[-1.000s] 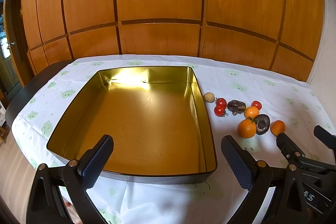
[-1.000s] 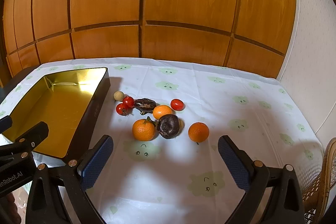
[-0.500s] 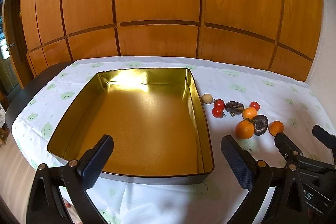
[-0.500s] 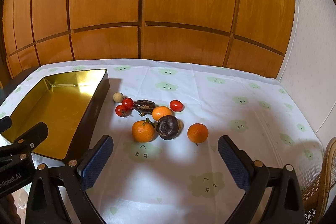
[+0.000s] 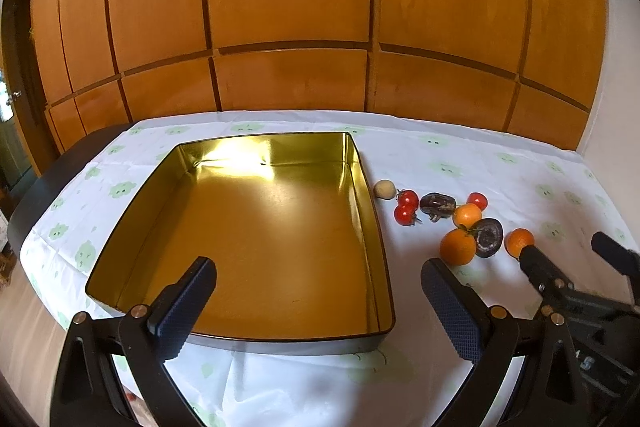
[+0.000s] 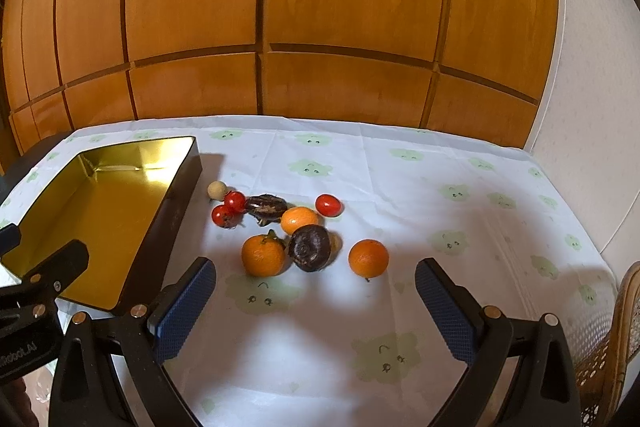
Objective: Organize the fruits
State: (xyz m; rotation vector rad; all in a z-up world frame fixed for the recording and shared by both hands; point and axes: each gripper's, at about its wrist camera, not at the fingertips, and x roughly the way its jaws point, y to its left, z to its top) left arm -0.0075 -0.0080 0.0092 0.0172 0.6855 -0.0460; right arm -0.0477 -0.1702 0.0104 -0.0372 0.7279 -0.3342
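A gold metal tin (image 5: 372, 211) (image 6: 188, 163) lies empty on the white cloth. To its right sits a cluster of fruit: three oranges (image 6: 263, 255) (image 6: 368, 258) (image 6: 300, 220), three red tomatoes (image 6: 329, 205) (image 6: 234, 201), two dark purple fruits (image 6: 309, 247) (image 6: 266, 205) and a small beige ball (image 6: 216, 189). The cluster also shows in the left wrist view (image 5: 458, 246). My left gripper (image 5: 320, 301) is open and empty over the tin's near edge. My right gripper (image 6: 316, 303) is open and empty, just short of the oranges.
A wood-panelled wall (image 6: 320, 27) stands behind the table. A white wall (image 6: 592, 107) is on the right and a wicker chair (image 6: 616, 347) at the table's right edge. The table's dark edge (image 5: 52, 179) shows at the left.
Both grippers have drawn back and risen slightly, so the tin and the fruit sit a little farther off. Nothing has been grasped or moved.
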